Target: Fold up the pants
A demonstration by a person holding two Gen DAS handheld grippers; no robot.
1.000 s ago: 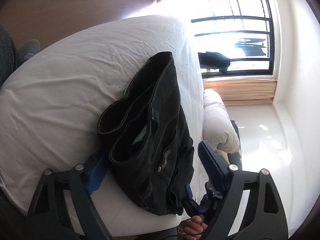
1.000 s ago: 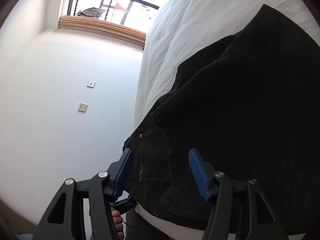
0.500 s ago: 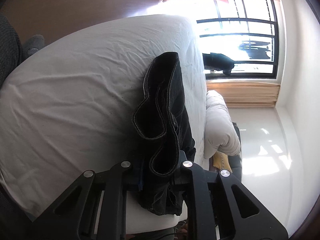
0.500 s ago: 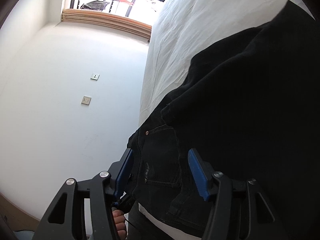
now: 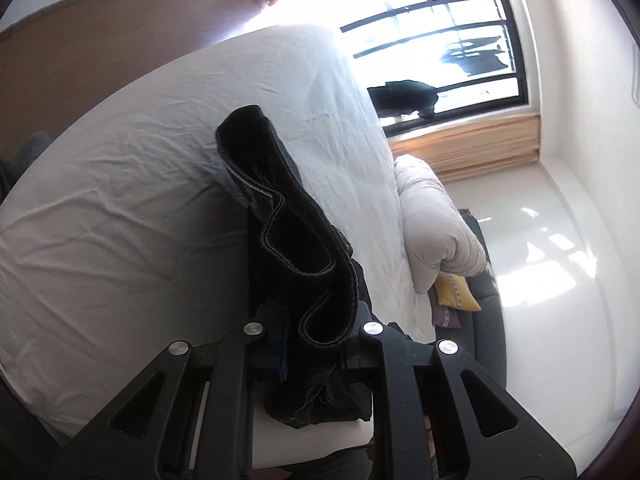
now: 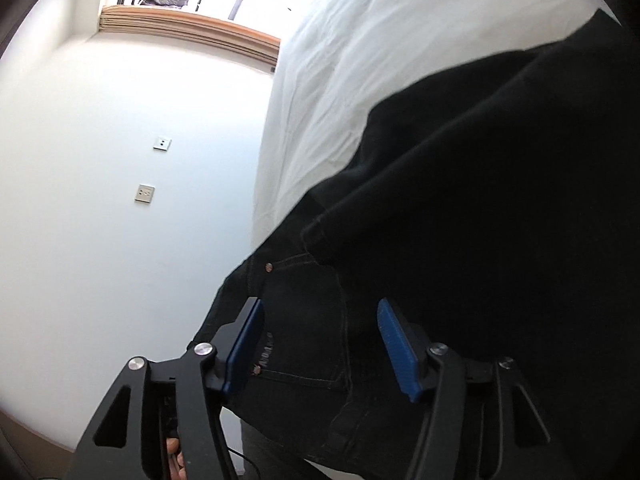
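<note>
The black jeans [image 5: 296,248] lie on a white bed [image 5: 120,208]. My left gripper [image 5: 312,332] is shut on the waistband end of the jeans and lifts it, so the fabric stands up in a bunched fold. In the right wrist view the jeans [image 6: 480,200] fill the right side, with a back pocket and rivet showing. My right gripper [image 6: 320,344] is open, its blue pads [image 6: 394,344] on either side of the pocket area at the bed's edge, not closed on the cloth.
A rolled white duvet [image 5: 436,224] lies beside the bed, over a dark couch with a yellow cushion [image 5: 456,292]. A barred window [image 5: 440,48] is behind. A white wall with two outlets [image 6: 144,194] is at the right gripper's left.
My left gripper closed on the jeans' waistband end and raised it, bunching the fabric upright. My right gripper stayed open and moved slightly closer to the pocket.
</note>
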